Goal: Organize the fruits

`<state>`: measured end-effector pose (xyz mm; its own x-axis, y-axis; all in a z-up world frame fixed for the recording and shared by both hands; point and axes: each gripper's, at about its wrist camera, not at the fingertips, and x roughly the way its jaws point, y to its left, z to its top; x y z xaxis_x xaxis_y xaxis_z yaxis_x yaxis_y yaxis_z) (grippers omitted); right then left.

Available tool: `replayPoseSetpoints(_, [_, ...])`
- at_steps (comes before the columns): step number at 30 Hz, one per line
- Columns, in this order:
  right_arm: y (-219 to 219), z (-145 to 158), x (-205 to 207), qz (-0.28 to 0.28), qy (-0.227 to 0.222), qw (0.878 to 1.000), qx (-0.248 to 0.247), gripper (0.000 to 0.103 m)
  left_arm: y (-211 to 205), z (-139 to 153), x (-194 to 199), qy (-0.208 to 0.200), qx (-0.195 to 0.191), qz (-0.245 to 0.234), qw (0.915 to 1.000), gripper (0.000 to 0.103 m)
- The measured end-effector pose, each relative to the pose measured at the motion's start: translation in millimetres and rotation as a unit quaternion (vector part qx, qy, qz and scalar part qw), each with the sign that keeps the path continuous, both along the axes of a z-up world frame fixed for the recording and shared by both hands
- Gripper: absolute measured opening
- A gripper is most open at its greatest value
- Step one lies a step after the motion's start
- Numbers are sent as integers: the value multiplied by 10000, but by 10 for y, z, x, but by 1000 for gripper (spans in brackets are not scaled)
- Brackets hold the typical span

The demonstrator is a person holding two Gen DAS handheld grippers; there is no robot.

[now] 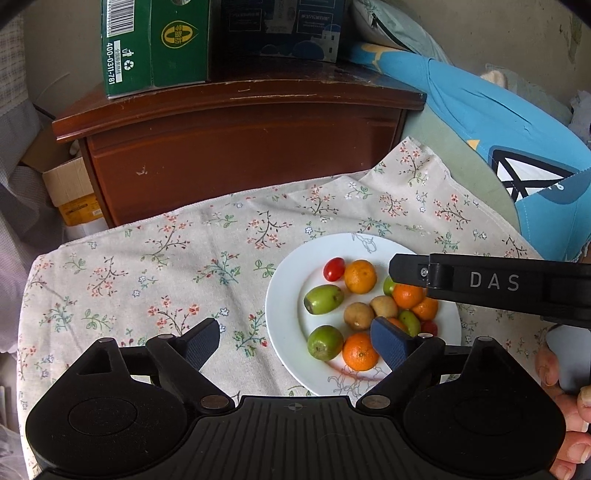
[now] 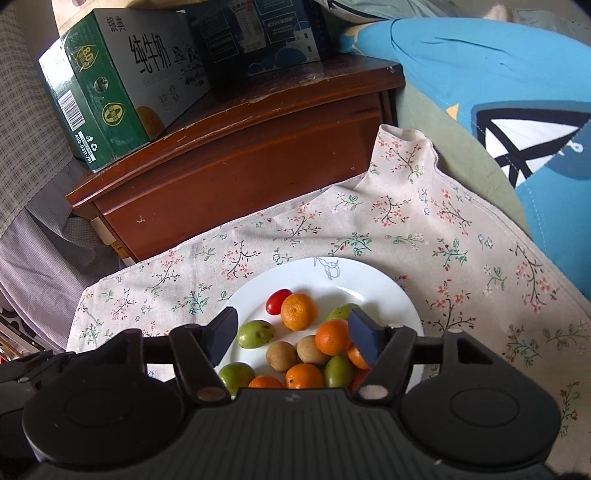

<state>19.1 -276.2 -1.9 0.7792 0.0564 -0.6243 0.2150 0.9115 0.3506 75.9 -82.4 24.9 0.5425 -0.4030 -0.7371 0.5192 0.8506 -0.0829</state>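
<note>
A white plate (image 1: 286,306) on a floral cloth (image 1: 147,273) carries several small oranges (image 1: 360,276), green fruits (image 1: 323,299), brown round fruits (image 1: 358,315) and red cherry tomatoes (image 1: 333,268). My left gripper (image 1: 295,338) hovers open over the plate's near left part, gripping nothing. One black finger of the right gripper (image 1: 410,269) reaches in over the plate's right side. In the right wrist view, the right gripper (image 2: 294,326) stands open above the plate (image 2: 373,286), with oranges (image 2: 299,311) and a green fruit (image 2: 256,334) showing between its pads, none gripped.
Behind the cloth stands a brown wooden cabinet (image 1: 236,147) with a green carton (image 1: 155,44) and a dark blue carton (image 1: 280,26) on top. A blue cushion (image 1: 517,147) lies to the right. A cardboard box (image 1: 70,188) sits low left. A hand (image 1: 569,424) shows at bottom right.
</note>
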Motion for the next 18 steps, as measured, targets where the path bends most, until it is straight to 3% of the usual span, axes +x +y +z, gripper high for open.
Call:
replayPoseSetpoints(11, [27,66,-300,-199,327,9991,-194,84,184,85,-117,84,277,215,9994,94])
replayPoseSetpoints(18, [61,69,-464,-380,622,9969,-303,98,220,87,-151,81,452,354,9983,95])
